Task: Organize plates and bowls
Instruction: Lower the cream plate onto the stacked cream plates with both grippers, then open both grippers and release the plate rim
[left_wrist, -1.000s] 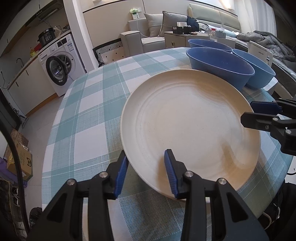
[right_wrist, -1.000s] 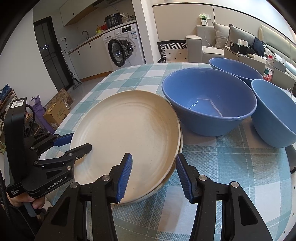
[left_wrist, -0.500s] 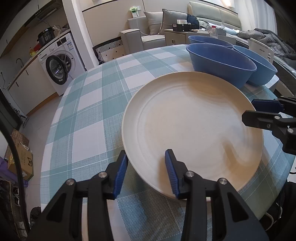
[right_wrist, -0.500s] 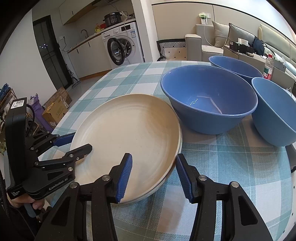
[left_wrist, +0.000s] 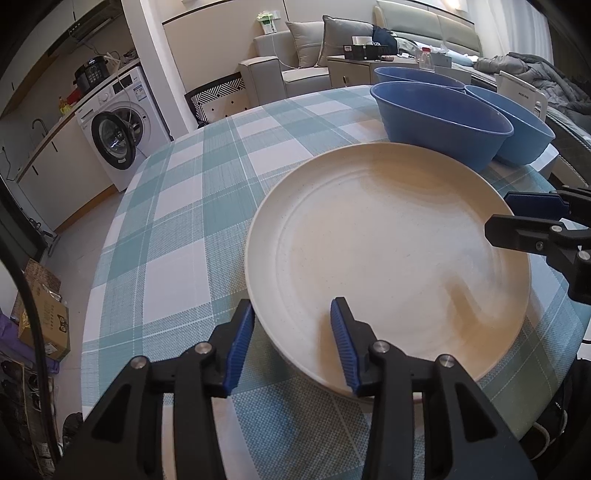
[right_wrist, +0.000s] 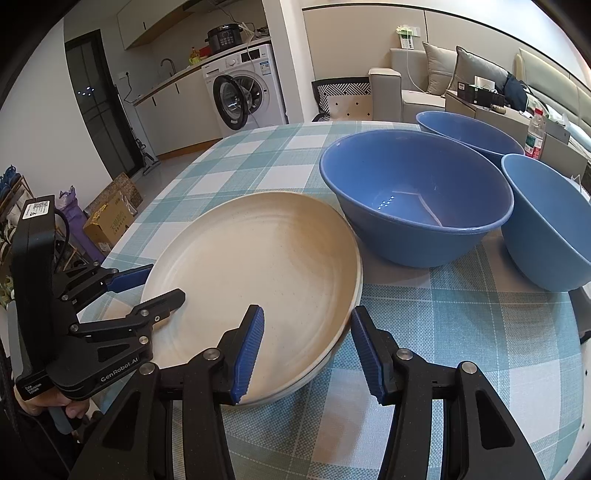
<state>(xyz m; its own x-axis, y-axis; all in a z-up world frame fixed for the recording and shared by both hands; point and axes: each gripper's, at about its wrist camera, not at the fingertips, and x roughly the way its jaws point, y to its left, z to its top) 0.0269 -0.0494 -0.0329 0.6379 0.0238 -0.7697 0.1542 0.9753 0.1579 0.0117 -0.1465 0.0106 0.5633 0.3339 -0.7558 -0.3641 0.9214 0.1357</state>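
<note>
From the left wrist camera, a wide cream plate (left_wrist: 388, 254) with a matte, faintly speckled glaze and shallow concentric rings lies on the woven teal-and-white checked tablecloth (left_wrist: 177, 229) of a round table. The left gripper (left_wrist: 291, 343) straddles the plate's near rim — one ribbed blue pad outside the edge, the other over the plate's inner face. Its jaws are opening, with the rim between them and a gap at each pad, so nothing is clamped. Behind the plate stand three deep, smooth blue bowls (left_wrist: 439, 122), glossy and round, crowded together at the far right. The right gripper (left_wrist: 517, 218) reaches in from the right across the plate's opposite rim.

From the right wrist camera, the plate (right_wrist: 258, 266) turns out to be the top of a stack: a second rim (right_wrist: 325, 363) peeks out beneath it. The right gripper (right_wrist: 306, 350) spans this near edge loosely, pads clear of the rim — released, not grasping. The nearest bowl (right_wrist: 413, 199) sits just beside the plates, the other two behind and to its right. The left gripper (right_wrist: 147, 284), angular black plastic, lies over the stack's left edge, with a hand (right_wrist: 44, 404) on its grip.
</note>
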